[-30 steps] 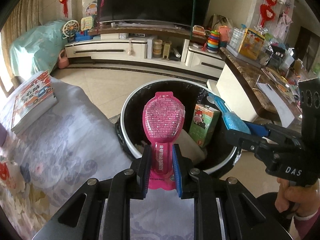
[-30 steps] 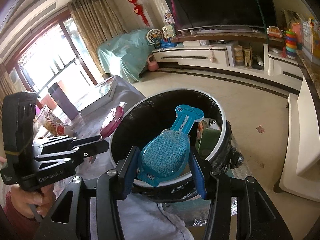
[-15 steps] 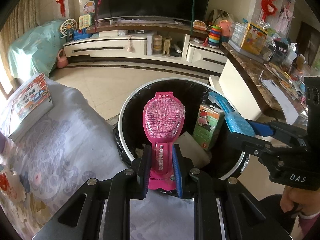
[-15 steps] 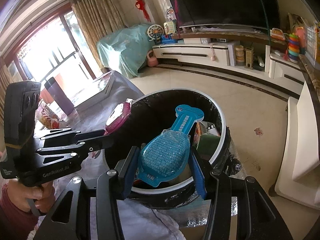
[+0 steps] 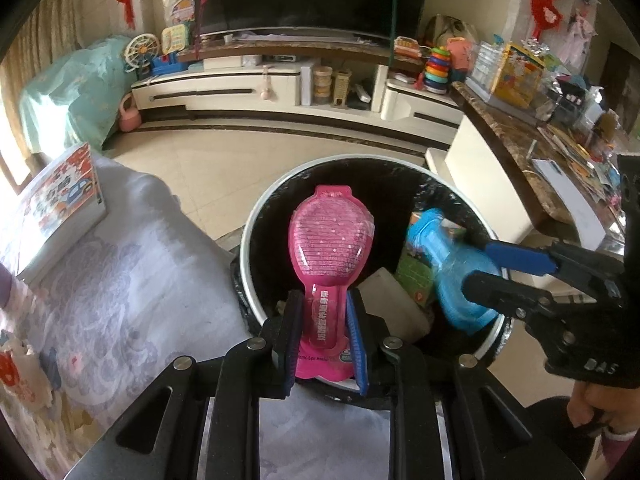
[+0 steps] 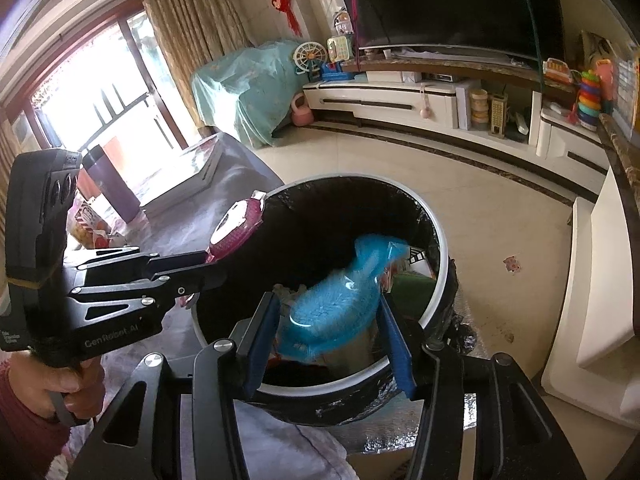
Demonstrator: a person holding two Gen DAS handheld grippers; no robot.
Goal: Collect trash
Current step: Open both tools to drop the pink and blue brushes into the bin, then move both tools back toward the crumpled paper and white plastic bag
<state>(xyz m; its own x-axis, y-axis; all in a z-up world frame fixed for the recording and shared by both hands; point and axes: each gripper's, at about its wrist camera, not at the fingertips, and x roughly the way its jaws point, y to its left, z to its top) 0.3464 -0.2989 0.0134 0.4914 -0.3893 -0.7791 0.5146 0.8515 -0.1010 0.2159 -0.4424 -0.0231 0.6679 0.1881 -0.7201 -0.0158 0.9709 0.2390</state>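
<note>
A lined bin (image 5: 256, 236) fills mid-frame in both views, a green carton (image 5: 416, 276) and pale scrap inside it; a cloth-draped table (image 5: 120, 280) with a book (image 5: 60, 208) lies left, a TV stand (image 5: 280, 88) across the top. The left gripper (image 5: 322, 344) at bottom centre has narrow jaws that are opening, the pink pack's (image 5: 332, 248) stem between them; its long axis runs up-frame, wide end over the bin. The right gripper's (image 6: 328, 344) jaws are opening; the blurred blue pack (image 6: 336, 304) sits between them, apparently clear of the pads, narrow end toward upper right, over the bin.
</note>
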